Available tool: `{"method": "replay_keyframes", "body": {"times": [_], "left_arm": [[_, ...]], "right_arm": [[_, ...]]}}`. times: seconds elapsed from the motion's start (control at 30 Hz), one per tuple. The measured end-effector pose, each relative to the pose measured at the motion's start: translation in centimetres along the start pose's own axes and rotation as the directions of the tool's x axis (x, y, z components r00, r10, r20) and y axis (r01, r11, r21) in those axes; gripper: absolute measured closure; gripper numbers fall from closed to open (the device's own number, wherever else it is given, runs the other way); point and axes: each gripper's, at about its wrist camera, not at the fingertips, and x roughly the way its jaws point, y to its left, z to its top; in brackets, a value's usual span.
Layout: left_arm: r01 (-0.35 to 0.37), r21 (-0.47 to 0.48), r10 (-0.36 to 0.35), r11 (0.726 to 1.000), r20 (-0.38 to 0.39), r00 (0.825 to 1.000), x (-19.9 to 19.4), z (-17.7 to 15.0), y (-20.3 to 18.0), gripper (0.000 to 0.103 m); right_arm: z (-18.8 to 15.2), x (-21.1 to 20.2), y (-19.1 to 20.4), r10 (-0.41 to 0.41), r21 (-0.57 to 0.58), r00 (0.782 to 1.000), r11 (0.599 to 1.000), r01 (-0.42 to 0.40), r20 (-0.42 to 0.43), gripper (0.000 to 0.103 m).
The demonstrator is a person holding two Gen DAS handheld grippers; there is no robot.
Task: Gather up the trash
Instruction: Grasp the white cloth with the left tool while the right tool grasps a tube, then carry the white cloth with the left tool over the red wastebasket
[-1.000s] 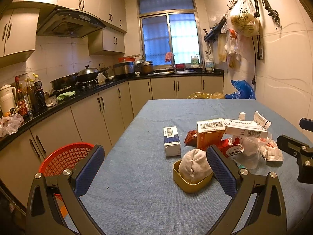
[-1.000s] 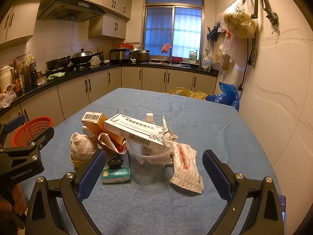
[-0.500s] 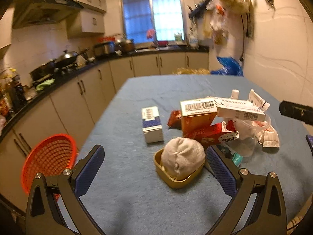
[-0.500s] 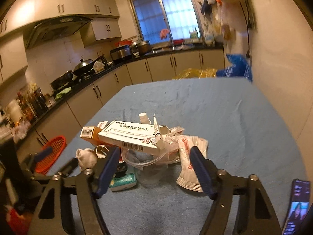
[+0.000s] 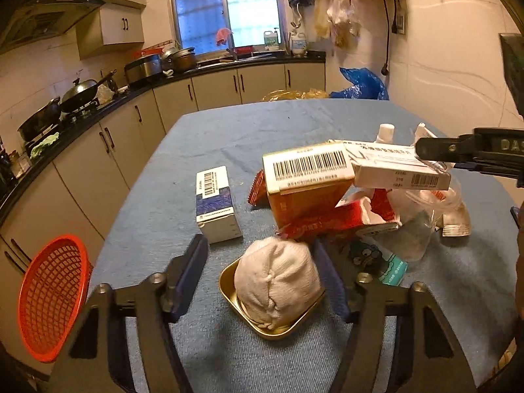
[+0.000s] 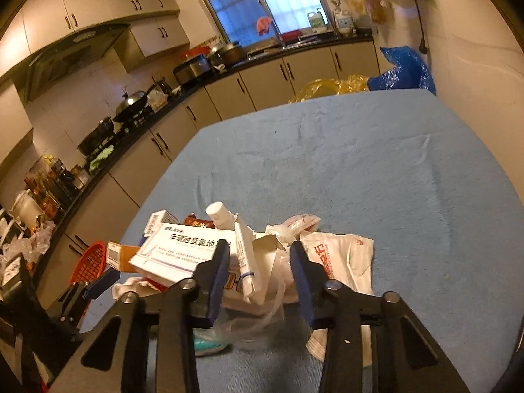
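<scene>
In the left wrist view, the left gripper (image 5: 263, 275) straddles the white cloth-like bundle (image 5: 277, 283) lying in the shallow gold metal tray (image 5: 229, 290), near the table's near edge. Its jaws have just been closing and stand at a middling width; the right pad is at the bundle's side and the left pad stands apart, so it holds nothing yet. A good grip would take the bundle at its middle, clear of the tray rim. The red plastic mesh basket (image 5: 49, 294) hangs off the table's left edge.

In the right wrist view, the right gripper (image 6: 258, 271) has just been closing to a narrow gap around the white tube (image 6: 245, 262) atop the pile. Whether the pads press it, I cannot tell. Lifting slowly should keep the long white printed carton (image 6: 177, 252) from sliding.
</scene>
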Motion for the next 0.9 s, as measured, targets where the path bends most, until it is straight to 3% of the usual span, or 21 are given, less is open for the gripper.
{"method": "replay_keyframes", "body": {"times": [0.03, 0.13, 0.17, 0.3, 0.63, 0.9], "left_arm": [[0.011, -0.002, -0.011, 1.000, -0.005, 1.000, 0.0, 0.0, 0.0, 0.067], [0.016, -0.006, -0.016, 1.000, -0.003, 1.000, 0.1, 0.0, 0.0, 0.071], [0.022, -0.010, -0.022, 1.000, 0.001, 1.000, 0.0, -0.1, 0.0, 0.073], [0.048, -0.034, -0.048, 0.998, 0.020, 0.999, -1.0, 0.0, 0.4, 0.075], [0.090, -0.072, -0.077, 0.993, 0.161, 0.984, -6.2, 1.5, 1.7, 0.075], [0.096, -0.094, -0.077, 0.991, 0.193, 0.978, -7.9, 1.9, 2.3, 0.075]], "right_arm": [[0.0, 0.1, 0.0, 0.007, 0.005, 1.000, 1.000, -0.007, 0.005, 0.075], [-0.1, -0.4, 0.0, 0.003, -0.003, 1.000, 1.000, -0.003, 0.019, 0.091], [-0.1, -0.6, -0.2, 0.010, 0.001, 1.000, 1.000, -0.010, 0.021, 0.092], [-0.4, -1.8, -0.6, 0.025, 0.021, 0.999, 0.999, -0.026, 0.049, 0.093], [-0.6, -6.3, 0.3, 0.044, 0.005, 0.985, 0.999, -0.046, 0.166, 0.093], [-0.6, -9.4, 1.3, 0.057, -0.016, 0.972, 0.998, -0.055, 0.229, 0.093]]}}
